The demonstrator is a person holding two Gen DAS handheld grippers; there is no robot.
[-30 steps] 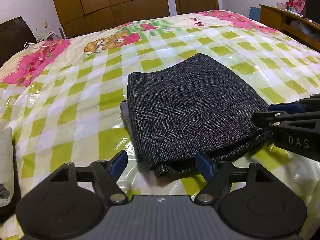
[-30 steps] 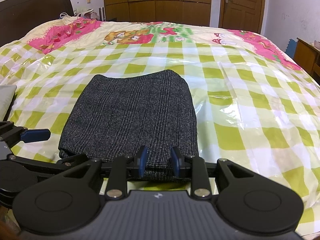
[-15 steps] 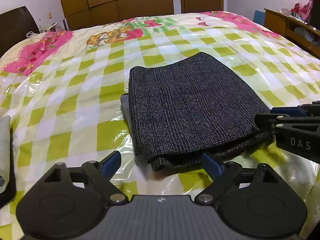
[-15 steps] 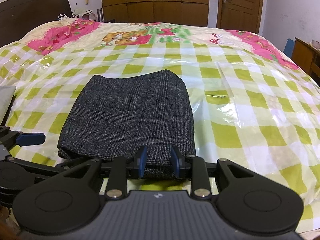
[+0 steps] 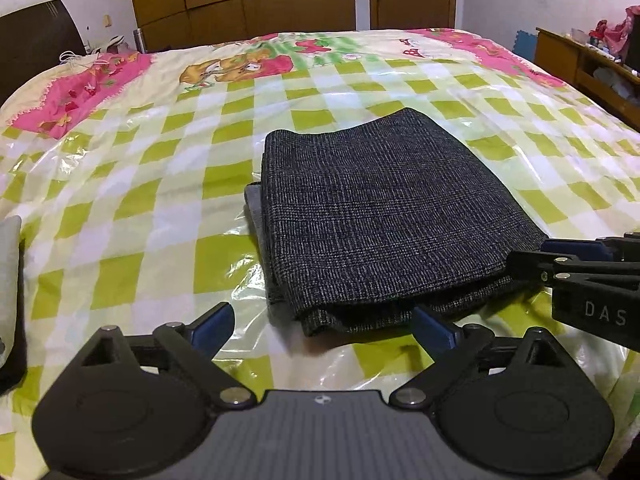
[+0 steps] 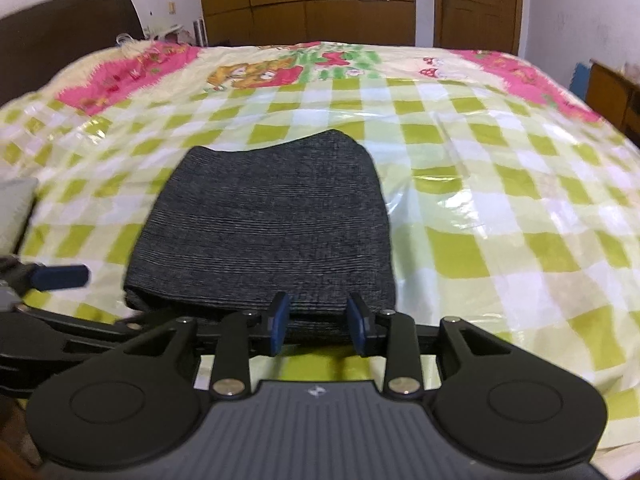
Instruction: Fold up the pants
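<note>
Folded into a compact rectangle, dark plaid pants lying near the front edge of the plastic-covered bed. Left tongs spread wide, empty, just short of the near fold. Right tongs partly apart at the near hem, gripping nothing, probably finished.

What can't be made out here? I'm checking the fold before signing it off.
- Pants: the layers under the top fold are covered by it in both views; only a grey edge shows at the left in the left wrist view.
- Near edge of the pants, right wrist view: motion blur, and the right gripper stands in front.
- Grey item: cut off by the left edge of the left wrist view.
</note>
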